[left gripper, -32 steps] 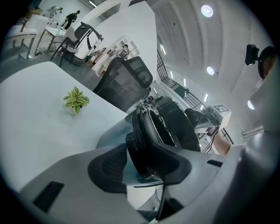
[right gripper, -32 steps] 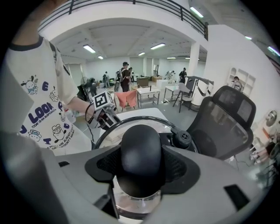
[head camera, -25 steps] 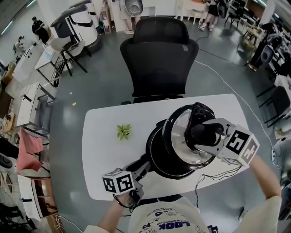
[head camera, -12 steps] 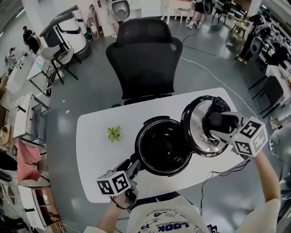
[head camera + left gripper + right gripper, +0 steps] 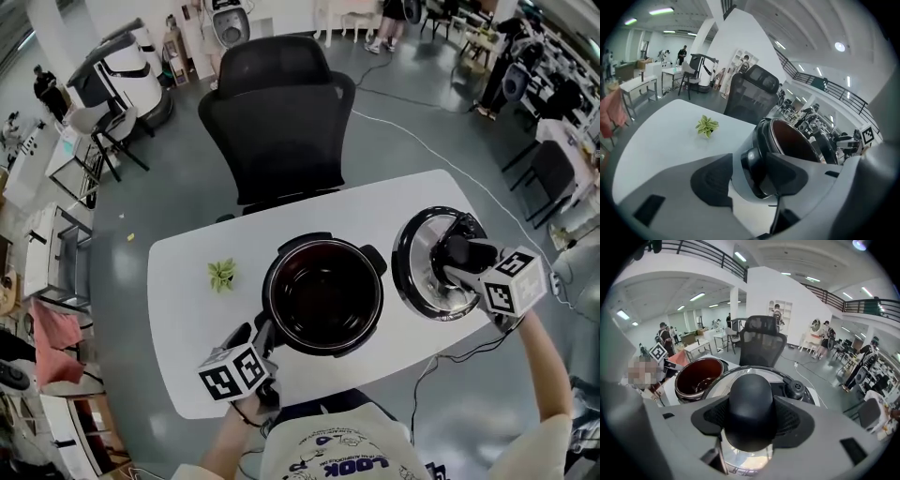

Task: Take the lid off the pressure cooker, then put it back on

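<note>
The lid (image 5: pixel 424 270) is gripped by its black knob in the right gripper (image 5: pixel 457 253) and held tilted at the right of the frame, clear of the open pot (image 5: pixel 323 298) at the centre of the white table (image 5: pixel 187 300). The pot's side handle (image 5: pixel 752 171) is bracketed by the left gripper (image 5: pixel 262 336), apparently placed there to steady the pot; its jaws have just been opening and stand wide. One pot, one lid, two grippers, one small plant (image 5: pixel 221 274) and one office chair (image 5: pixel 277 122) are counted.
</note>
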Demonstrator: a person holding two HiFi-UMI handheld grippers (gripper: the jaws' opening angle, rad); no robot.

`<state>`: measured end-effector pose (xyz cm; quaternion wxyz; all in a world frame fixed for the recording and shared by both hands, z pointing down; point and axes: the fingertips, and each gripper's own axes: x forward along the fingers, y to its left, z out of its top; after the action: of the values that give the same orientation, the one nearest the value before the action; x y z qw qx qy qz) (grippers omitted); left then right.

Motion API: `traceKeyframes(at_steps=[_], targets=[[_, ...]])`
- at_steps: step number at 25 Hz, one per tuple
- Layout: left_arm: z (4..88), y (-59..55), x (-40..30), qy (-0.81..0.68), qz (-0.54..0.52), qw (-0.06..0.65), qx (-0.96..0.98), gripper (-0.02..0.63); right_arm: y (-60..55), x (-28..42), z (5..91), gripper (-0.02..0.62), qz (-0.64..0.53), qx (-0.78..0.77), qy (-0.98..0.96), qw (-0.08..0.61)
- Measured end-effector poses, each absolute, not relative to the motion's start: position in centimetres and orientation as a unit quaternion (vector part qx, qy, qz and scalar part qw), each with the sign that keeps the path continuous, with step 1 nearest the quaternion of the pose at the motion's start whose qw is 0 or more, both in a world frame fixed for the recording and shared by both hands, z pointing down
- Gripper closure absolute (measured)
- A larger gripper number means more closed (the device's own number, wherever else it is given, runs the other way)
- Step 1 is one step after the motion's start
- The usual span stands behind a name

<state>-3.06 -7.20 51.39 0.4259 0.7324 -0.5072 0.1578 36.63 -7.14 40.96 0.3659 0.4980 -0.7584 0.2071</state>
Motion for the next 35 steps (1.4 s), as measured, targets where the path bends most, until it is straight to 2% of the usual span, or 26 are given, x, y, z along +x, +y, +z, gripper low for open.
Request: traceKeyframes(at_steps=[6,24,35], targets=[[51.1,-7.5,-2.6,-0.523,0.156,0.419,0.726,0.431,-5.1,38.3,44.3,0.302,0.240,0.512,-0.738,0.368],[51.1,-7.5,-2.6,-0.533,0.148,0.426,0.716,0.434,-4.3,37.0,57.5,0.302,0.313,0.530,-0.695,0.372],[51.0,-7.9,-2.7,-0.541,0.145,0.424,0.711,0.436,-4.9,36.7,61.8,0.302,0.329,0.549,-0.673,0.370]])
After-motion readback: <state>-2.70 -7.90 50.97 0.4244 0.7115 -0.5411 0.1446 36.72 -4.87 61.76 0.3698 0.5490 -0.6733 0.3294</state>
